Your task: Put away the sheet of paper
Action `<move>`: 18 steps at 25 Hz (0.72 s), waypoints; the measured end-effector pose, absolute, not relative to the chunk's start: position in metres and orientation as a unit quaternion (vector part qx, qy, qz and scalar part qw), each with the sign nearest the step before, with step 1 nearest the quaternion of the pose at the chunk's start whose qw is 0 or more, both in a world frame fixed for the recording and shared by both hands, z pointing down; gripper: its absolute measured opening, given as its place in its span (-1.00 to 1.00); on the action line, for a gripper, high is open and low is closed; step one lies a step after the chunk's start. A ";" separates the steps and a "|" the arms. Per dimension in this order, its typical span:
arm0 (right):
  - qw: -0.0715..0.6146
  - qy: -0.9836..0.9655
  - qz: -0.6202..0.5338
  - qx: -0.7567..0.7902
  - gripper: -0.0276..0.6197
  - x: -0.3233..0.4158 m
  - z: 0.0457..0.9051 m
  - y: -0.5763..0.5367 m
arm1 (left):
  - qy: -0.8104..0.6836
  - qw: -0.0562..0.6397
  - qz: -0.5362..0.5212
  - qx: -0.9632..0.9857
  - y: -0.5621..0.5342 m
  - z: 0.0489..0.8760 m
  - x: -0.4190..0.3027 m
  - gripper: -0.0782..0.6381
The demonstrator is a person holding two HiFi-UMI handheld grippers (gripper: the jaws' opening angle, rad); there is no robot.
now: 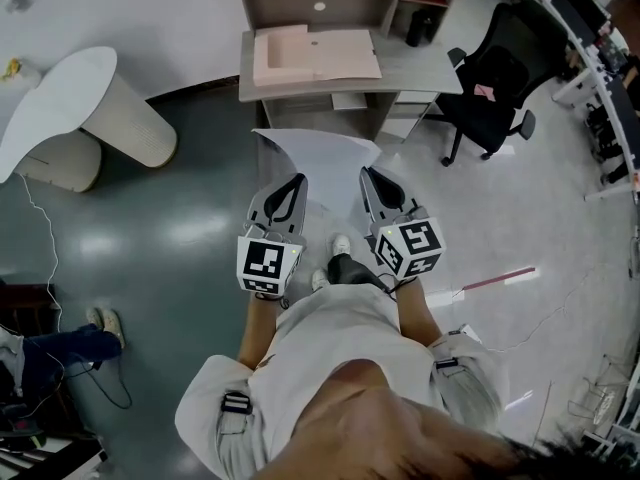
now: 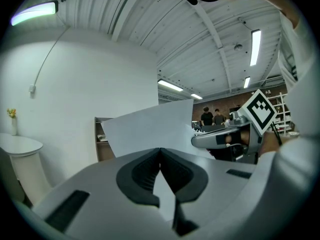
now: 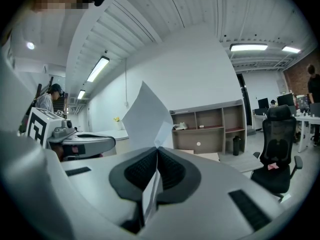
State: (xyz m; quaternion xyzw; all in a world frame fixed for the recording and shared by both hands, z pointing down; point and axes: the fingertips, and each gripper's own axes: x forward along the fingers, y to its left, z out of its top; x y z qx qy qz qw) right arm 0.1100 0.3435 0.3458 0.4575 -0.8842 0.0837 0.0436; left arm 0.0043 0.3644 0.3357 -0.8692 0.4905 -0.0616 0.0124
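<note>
The left gripper (image 1: 294, 183) and the right gripper (image 1: 369, 175) each pinch a side of the sheet of paper (image 1: 322, 152), so it does not flop, probably on the way to the desk (image 1: 420, 66)

Two grippers are counted: the left gripper (image 1: 297, 180) and the right gripper (image 1: 368, 174). Two marker cubes (image 1: 268, 265) are carried — one per gripper. One sheet of paper (image 1: 320, 153) is seen, along with one desk (image 1: 425, 68), one black office chair (image 1: 495, 78), one open folder (image 1: 315, 56), one dark bottle (image 1: 418, 26) and one white table (image 1: 55, 103).
</note>
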 end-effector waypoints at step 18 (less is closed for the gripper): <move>0.034 -0.896 0.087 0.435 -0.85 0.125 0.344 0.224 | 0.513 0.010 -0.068 -0.856 0.248 0.336 0.021 -0.73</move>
